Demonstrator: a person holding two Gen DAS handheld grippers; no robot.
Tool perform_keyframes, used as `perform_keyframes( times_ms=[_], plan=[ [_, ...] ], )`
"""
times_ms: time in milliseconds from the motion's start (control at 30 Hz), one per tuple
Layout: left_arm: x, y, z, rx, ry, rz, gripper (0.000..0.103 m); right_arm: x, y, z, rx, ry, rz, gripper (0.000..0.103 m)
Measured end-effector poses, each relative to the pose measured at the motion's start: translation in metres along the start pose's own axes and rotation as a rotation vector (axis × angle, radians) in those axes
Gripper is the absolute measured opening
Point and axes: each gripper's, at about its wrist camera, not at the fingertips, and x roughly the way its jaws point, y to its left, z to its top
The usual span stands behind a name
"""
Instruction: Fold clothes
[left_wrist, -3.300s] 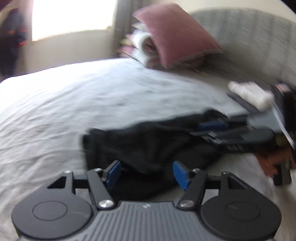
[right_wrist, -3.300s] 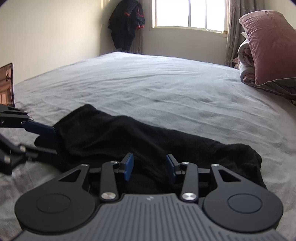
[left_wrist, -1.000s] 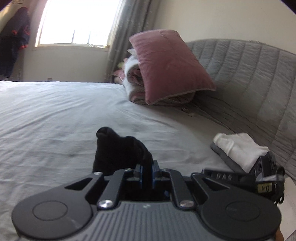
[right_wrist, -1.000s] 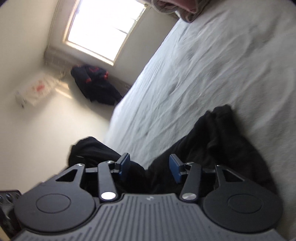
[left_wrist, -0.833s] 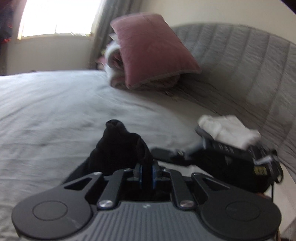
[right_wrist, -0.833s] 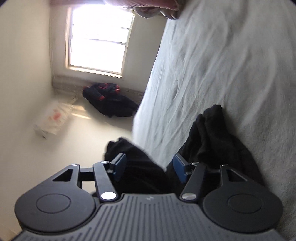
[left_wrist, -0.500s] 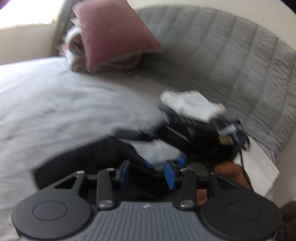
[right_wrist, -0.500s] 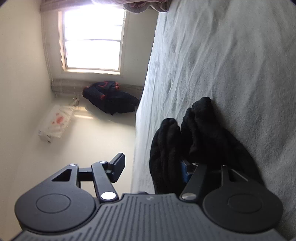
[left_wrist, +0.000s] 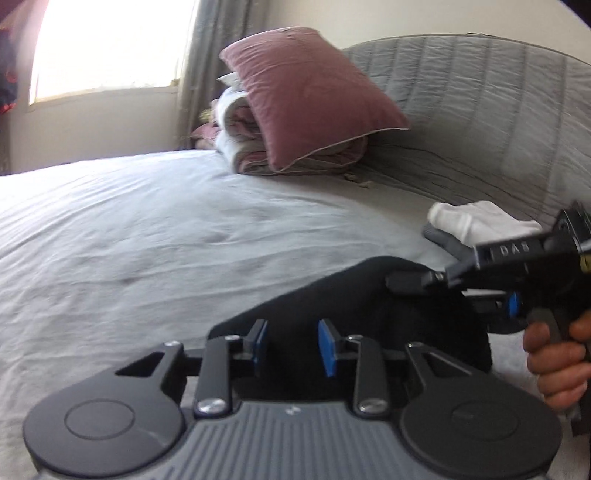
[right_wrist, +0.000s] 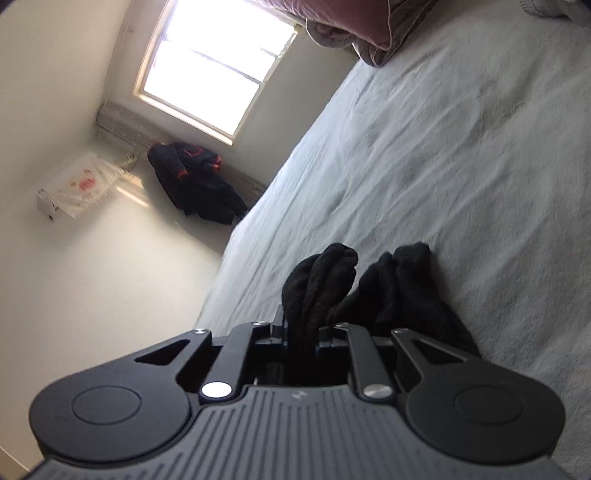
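Black garment (right_wrist: 388, 295) is pinched by right gripper (right_wrist: 301, 338) mid-fold; left gripper (left_wrist: 291, 347) fingers are spread, empty. Next, the held edge should be laid flat on bed (left_wrist: 147, 229).

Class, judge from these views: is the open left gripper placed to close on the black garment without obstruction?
Probably yes: the left gripper is open, the black garment lies right ahead, and nothing sits between them.

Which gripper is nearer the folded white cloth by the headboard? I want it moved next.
Right. The right gripper, shut on the black garment, sits just in front of the folded white cloth; the left gripper, open, is farther back.
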Motion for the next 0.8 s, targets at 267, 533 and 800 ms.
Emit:
perform_keyframes(
  times_ms=[267,533,800],
  plan=[
    [0.008,-0.019,-0.002,0.008,-0.014,-0.100,0.031,-0.015,-0.002,0.002,0.014,-0.025,-0.025,0.015],
    [0.019,-0.033,-0.010,0.054,0.042,-0.128,0.032,-0.009,-0.012,0.002,-0.046,-0.039,-0.259,0.021],
    [0.016,-0.010,0.007,-0.066,-0.018,-0.087,0.031,-0.021,0.002,-0.001,-0.201,-0.168,-0.349,0.040]
  ],
)
